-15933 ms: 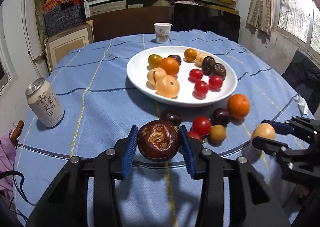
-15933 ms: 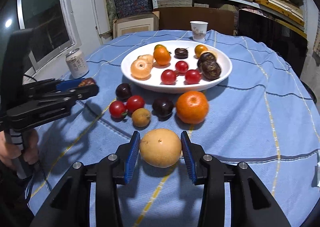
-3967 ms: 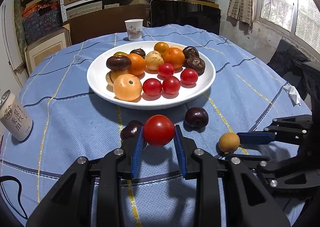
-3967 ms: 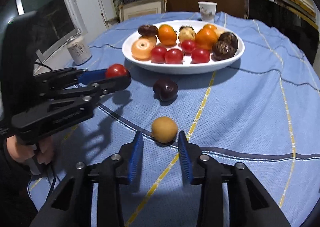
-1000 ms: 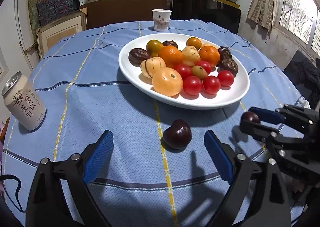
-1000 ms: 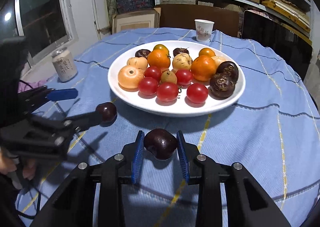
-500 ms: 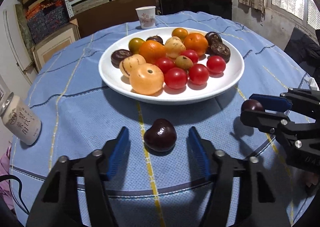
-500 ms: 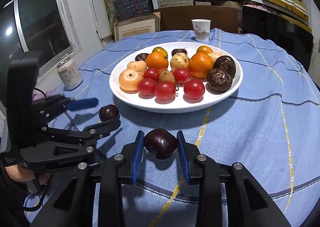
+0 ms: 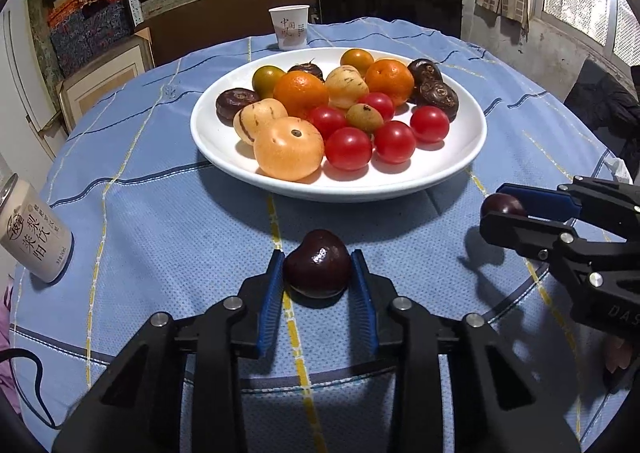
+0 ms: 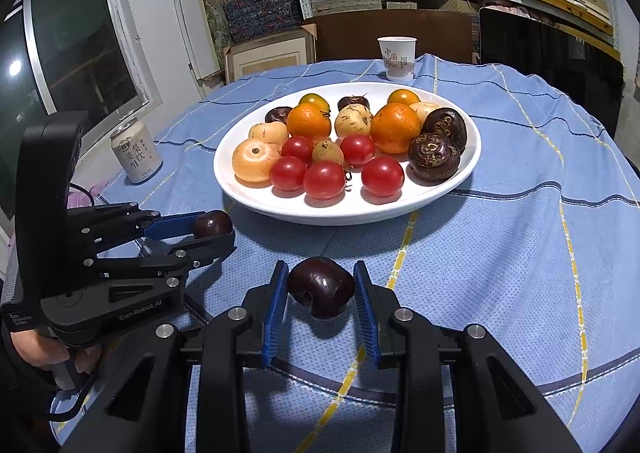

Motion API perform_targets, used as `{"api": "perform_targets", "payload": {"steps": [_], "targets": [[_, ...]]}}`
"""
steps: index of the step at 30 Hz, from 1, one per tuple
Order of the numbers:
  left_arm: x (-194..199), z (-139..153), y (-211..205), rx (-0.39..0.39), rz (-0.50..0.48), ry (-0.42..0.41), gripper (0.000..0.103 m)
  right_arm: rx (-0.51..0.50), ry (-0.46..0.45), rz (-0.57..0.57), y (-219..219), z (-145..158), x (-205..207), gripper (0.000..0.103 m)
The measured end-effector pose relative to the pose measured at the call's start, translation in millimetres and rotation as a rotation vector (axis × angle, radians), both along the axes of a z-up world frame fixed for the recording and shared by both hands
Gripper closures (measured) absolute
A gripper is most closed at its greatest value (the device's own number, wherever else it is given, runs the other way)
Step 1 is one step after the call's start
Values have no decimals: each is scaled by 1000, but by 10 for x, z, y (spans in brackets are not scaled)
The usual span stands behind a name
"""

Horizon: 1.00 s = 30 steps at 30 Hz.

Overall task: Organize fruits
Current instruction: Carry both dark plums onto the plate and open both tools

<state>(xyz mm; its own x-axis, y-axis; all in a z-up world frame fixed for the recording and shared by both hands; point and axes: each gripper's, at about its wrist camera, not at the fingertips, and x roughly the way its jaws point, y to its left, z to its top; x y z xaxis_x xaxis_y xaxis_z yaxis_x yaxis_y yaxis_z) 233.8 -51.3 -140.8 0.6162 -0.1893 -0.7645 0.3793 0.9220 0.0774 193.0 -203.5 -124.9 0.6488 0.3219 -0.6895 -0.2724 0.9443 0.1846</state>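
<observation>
A white plate [image 9: 460, 157] in the middle of the blue tablecloth holds several fruits: oranges, red tomatoes, pale pears and dark brown fruits. It also shows in the right wrist view [image 10: 440, 193]. My left gripper [image 9: 318, 273] is shut on a dark plum [image 9: 318, 263] that rests on the cloth just in front of the plate. My right gripper [image 10: 320, 287] is shut on a second dark plum [image 10: 322, 287] and holds it above the cloth. The right gripper [image 9: 500, 205] shows at the right in the left wrist view.
A drink can [image 9: 34, 239] stands at the table's left edge. A paper cup [image 9: 290, 27] stands behind the plate. Shelves with boxes and a dark chair back lie beyond the table. The round table's edge curves close on both sides.
My left gripper has moved forward and closed its jaws onto the dark plum on the cloth. My right gripper has lifted slightly with its plum still held.
</observation>
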Motion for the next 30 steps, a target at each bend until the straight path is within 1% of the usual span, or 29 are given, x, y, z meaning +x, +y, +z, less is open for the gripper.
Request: {"api": "perform_targets", "payload": {"steps": [24,30], "targets": [[-78,90,25,-22,-7,-34,70,7,-30,3,-15,50,-46,69],[-179,214,98,-57,1,-45,70,33,-32,12,-52,118,-130,69]]}}
